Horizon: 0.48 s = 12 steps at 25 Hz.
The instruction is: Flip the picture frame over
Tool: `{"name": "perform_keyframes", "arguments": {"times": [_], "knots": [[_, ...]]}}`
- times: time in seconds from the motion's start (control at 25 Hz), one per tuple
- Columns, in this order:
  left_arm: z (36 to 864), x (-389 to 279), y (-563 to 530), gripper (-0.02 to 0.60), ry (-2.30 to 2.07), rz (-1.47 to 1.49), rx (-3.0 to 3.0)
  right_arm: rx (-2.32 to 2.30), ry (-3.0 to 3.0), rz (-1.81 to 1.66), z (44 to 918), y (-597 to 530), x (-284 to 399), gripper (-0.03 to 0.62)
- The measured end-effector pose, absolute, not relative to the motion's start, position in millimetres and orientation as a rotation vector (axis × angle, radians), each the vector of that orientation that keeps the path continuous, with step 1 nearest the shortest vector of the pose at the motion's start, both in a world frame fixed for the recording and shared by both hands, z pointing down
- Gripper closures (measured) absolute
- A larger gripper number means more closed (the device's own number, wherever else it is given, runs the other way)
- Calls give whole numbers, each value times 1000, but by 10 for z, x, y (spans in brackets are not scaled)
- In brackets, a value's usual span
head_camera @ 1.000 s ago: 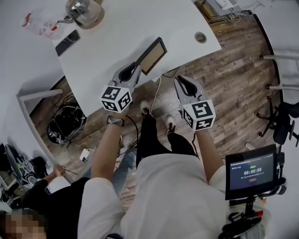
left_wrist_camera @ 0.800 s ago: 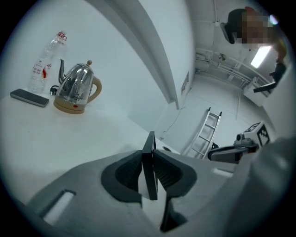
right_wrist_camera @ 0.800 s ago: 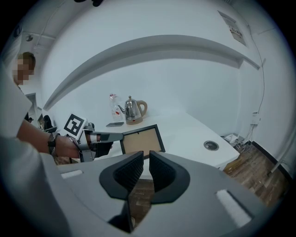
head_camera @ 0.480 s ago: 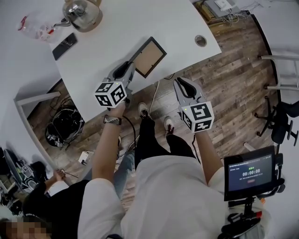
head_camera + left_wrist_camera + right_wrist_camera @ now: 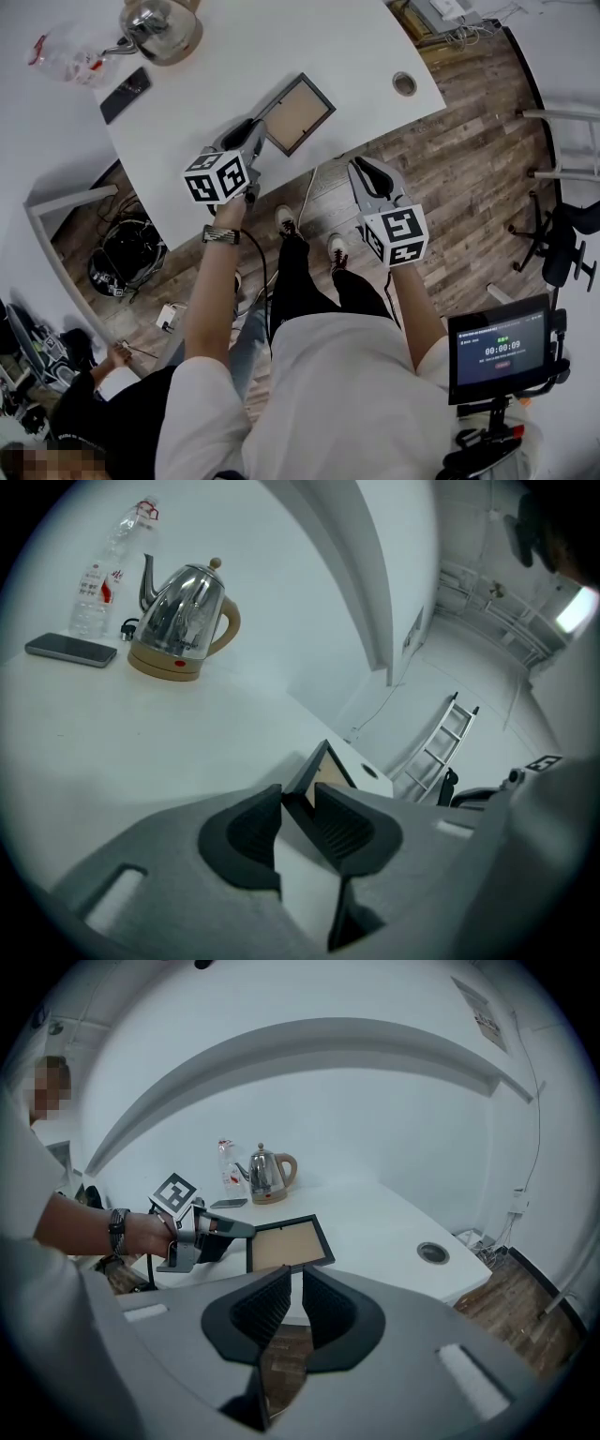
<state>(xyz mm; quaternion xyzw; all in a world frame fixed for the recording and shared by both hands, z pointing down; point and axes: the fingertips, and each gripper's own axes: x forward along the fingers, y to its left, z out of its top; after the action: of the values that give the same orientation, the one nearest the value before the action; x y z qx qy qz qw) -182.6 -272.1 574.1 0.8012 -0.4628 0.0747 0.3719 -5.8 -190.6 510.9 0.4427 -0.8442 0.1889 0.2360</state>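
- Over the white tabletop [image 5: 356, 47], as the head view shows it, the picture frame [image 5: 296, 114] lies flat near the front edge. A brown panel faces up inside its black border.
- The left tool [image 5: 253, 136] reaches the frame's near-left corner with its tips. The right tool [image 5: 364, 169] hangs off the tabletop's edge, above the wooden floor [image 5: 469, 159] and well apart from the frame.
- At the far left of the tabletop stand a metal kettle [image 5: 161, 26], a dark phone [image 5: 125, 94] and a clear plastic bottle [image 5: 61, 54]. A round grommet [image 5: 404, 83] sits near the right edge.
- Along the left gripper view, the left tool [image 5: 298, 799] has just been opening its jaws. They now stand spread, with the picture frame's [image 5: 314, 761] black corner between them and a strip of white tabletop showing lower in the gap. The pads do not look clamped on the frame.
- Further back in that view, the kettle [image 5: 186, 621], phone [image 5: 70, 650] and bottle [image 5: 105, 578] are grouped at the far side.
- Through the right gripper view, the right tool [image 5: 296, 1302] has its ribbed pads a narrow gap apart, with nothing between them and only floor behind.
- Beyond them the picture frame [image 5: 286, 1242] rests flat on the tabletop, with the left tool [image 5: 234, 1230] at its left edge and the kettle [image 5: 267, 1174] behind.
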Motion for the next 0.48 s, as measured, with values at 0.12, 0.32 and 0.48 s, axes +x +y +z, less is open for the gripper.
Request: {"name": "perform_keyframes", "arguments": {"times": [0.12, 0.32, 0.48], "knots": [[5794, -1843, -2725, 465, -1211, 280, 2044, 1215, -2316, 522, 5115, -1907, -60, 553], [5846, -1879, -2745, 460, -1241, 376, 2032, 1218, -2319, 524, 5104, -1928, -83, 553], [5941, -1909, -2729, 462, -1286, 549, 2062, 1219, -2316, 527, 5112, -1929, -78, 553]]}}
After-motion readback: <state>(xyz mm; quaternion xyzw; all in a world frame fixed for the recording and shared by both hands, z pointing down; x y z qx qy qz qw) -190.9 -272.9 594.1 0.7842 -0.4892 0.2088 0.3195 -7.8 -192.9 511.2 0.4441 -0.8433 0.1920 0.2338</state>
